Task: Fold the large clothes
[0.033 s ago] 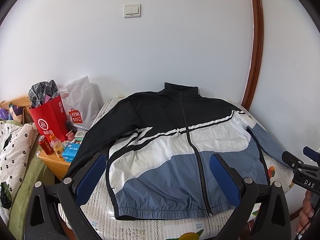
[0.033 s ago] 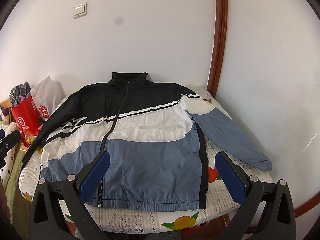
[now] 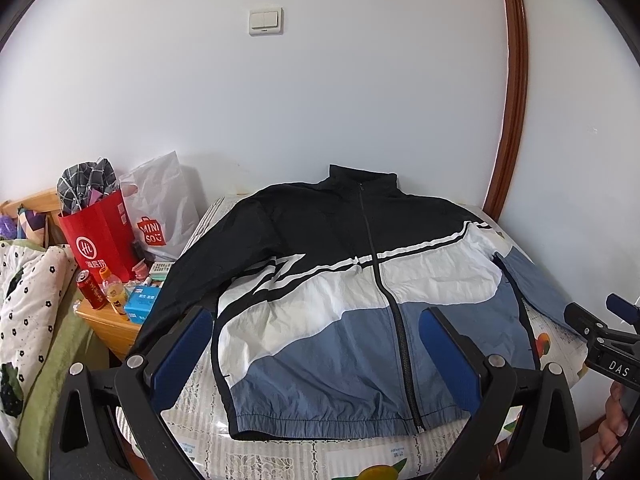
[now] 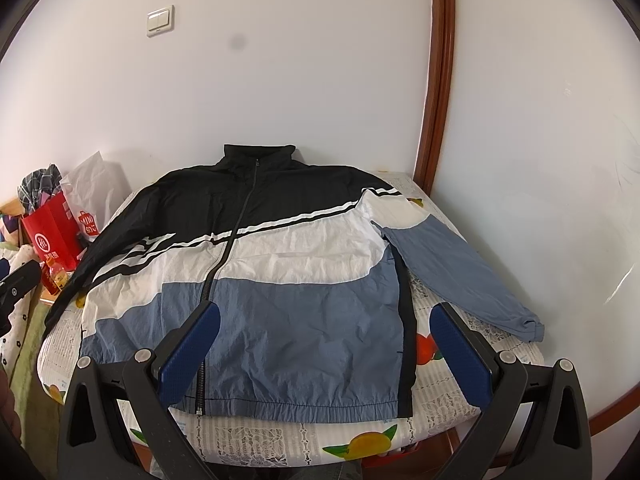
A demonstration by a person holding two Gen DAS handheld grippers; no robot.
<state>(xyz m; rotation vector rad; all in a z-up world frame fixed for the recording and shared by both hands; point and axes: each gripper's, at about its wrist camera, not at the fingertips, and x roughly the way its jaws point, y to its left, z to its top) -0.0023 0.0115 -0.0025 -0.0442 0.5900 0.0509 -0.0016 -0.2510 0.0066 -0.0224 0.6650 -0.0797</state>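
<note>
Holding both tools above the near edge of the table (image 4: pixel 432 412), you have nothing gripped: left gripper (image 3: pixel 316 354) and right gripper (image 4: pixel 324 350) both gape wide. Nothing has shifted from the matching earlier views, so folding has not begun. Your jacket (image 4: pixel 280 272), thin crinkled fabric in black, white and blue, lies flat, zipped, sleeves spread.

Table (image 4: pixel 496 364) ahead of me has a lace-and-fruit-print cloth. Far left: red paper bag (image 3: pixel 100 236) stuffed with plaid fabric, white Miniso plastic bag (image 3: pixel 164 208) just behind it. Near those, a wooden nightstand (image 3: pixel 108 324) holding a red can (image 3: pixel 91 289), orange drink bottle (image 3: pixel 114 293), blue box (image 3: pixel 141 304). Light switch (image 3: pixel 265 21) on far wall. Brown door frame (image 4: pixel 438 72) at right.
</note>
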